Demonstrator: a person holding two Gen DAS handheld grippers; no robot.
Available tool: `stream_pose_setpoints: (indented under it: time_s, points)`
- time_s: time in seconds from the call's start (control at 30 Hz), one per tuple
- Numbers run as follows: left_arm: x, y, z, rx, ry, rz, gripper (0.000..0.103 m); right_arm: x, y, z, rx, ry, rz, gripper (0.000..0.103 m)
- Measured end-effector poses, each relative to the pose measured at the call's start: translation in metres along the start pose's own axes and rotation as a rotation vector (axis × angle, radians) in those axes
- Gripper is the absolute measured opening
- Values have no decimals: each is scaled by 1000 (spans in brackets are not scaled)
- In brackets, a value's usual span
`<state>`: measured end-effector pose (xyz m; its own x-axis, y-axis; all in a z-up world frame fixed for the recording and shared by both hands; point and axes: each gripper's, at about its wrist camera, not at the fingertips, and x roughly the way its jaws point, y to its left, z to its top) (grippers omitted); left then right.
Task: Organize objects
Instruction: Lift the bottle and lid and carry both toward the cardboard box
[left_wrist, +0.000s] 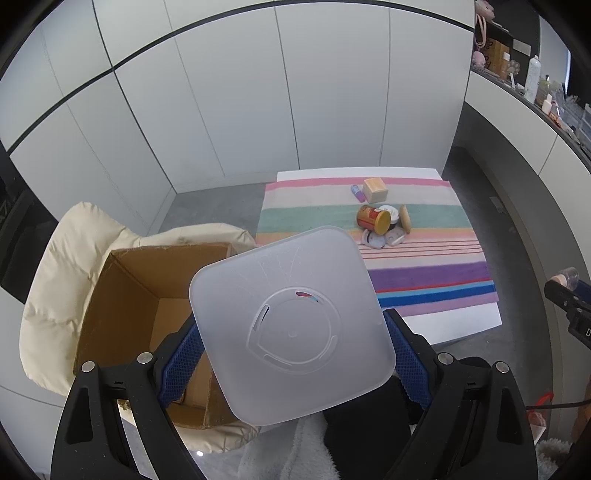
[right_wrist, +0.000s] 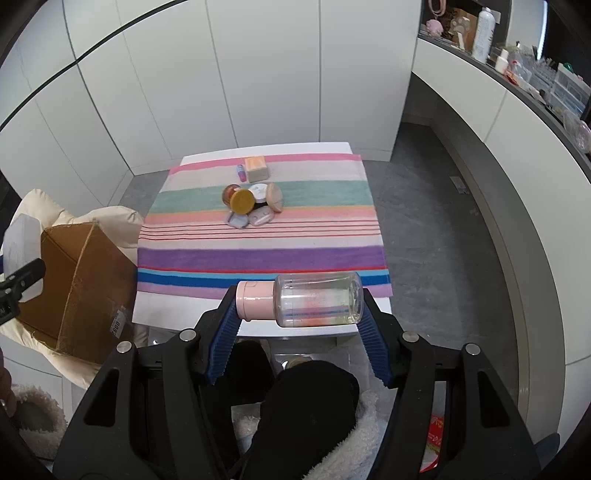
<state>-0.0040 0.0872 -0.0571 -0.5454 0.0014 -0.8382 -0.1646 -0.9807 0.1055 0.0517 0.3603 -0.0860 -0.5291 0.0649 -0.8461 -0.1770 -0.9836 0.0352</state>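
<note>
Cardboard box (left_wrist: 147, 314) is your landmark: left tongs (left_wrist: 295, 354), clamped on the frosted lid (left_wrist: 291, 325), hang at its right edge; lower gently inside. Farther right, right tongs (right_wrist: 301, 314) clamp the clear bottle (right_wrist: 306, 304) above the desk's (right_wrist: 147, 314) near edge.

Frosted square lid (left_wrist: 291, 325) tilted; clear pink-capped bottle (right_wrist: 301, 303) sideways

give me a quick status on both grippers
Left gripper clamped on frosted lid, above cardboard box. Right gripper clamped on clear bottle. Nothing in the way.
</note>
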Motion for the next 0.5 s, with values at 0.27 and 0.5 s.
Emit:
stream_pose_setpoints:
  time_s: [0.27, 0.5]
  points:
    - [5, 29, -15, -50, 28, 21, 92, 0, 54, 9, -110, -12, 43, 63]
    - [-2, 76, -35, -134, 28, 75, 92, 0, 114, 11, -212, -22, 114, 63]
